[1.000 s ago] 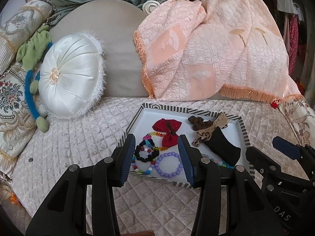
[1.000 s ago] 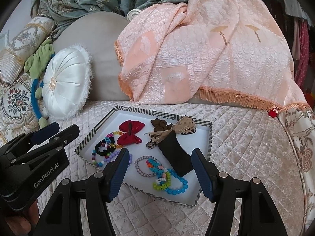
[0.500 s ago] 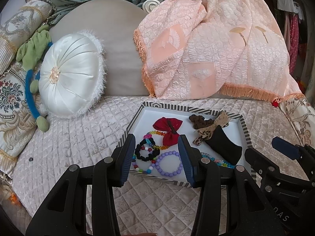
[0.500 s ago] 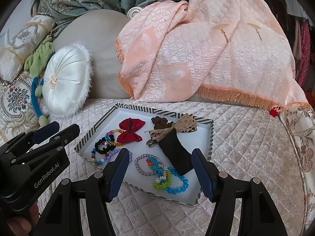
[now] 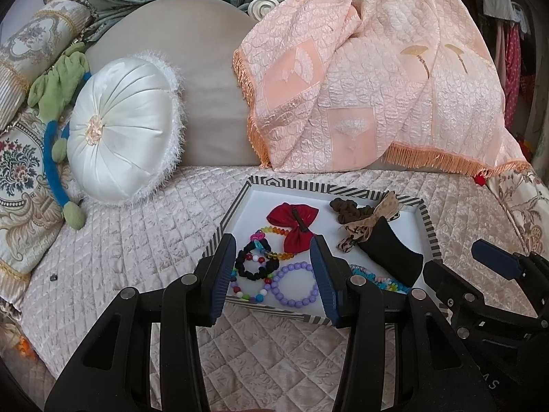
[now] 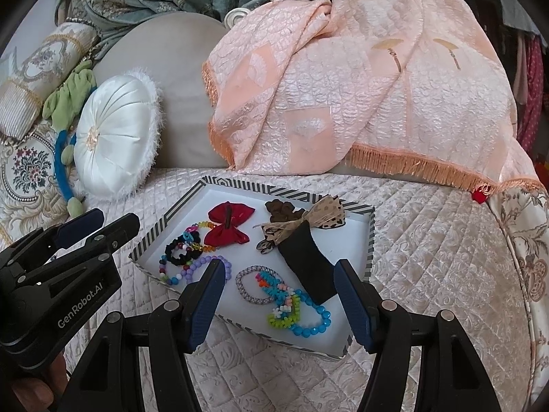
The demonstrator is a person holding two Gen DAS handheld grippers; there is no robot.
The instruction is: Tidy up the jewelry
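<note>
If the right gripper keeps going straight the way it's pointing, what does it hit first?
Probably the bead bracelets in the near corner of the tray; they lie between the open fingers of the right gripper. The black holder lies just beyond. Depth is uncertain.

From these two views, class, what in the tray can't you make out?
- Left wrist view: blue bracelet mostly hidden behind the left gripper finger.
- Both views: black pad covers the leopard bow tail; unclear what lies under it.
- Right wrist view: purple bracelet partly blocked by the right gripper.
</note>
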